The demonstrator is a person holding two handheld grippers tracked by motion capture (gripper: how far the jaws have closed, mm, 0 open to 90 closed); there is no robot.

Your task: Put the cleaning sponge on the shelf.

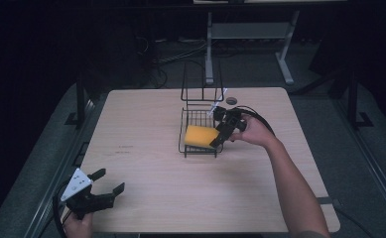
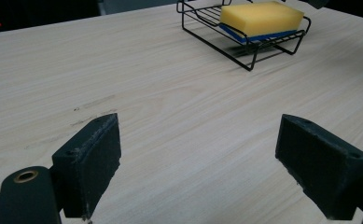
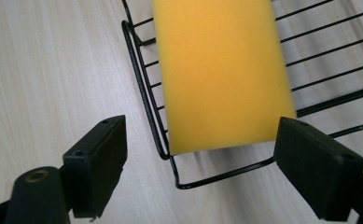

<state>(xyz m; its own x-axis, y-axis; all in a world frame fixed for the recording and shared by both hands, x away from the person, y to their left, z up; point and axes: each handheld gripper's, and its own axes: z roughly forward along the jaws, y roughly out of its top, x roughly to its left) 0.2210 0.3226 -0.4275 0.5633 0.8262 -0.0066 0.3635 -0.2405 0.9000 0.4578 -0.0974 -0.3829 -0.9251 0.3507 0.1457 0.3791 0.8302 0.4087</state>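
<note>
A yellow sponge (image 1: 200, 136) with a blue underside lies flat in the tray of a black wire rack (image 1: 190, 148), which stands near the middle of the pale wooden surface (image 1: 146, 198); the sponge's near end rests close to the rack's front rim. The right hand-held gripper (image 1: 219, 140) hovers just above that end of the sponge, its jaws spread wide and holding nothing, one over the rack's corner and the other over the bare surface beside the rack. The person's right hand (image 1: 254, 131) grips it from the rack's right side. Well apart from the rack, at the surface's near left corner, the left hand-held gripper (image 1: 110, 181) sits low with its jaws likewise apart and empty, pointed toward the rack.
</note>
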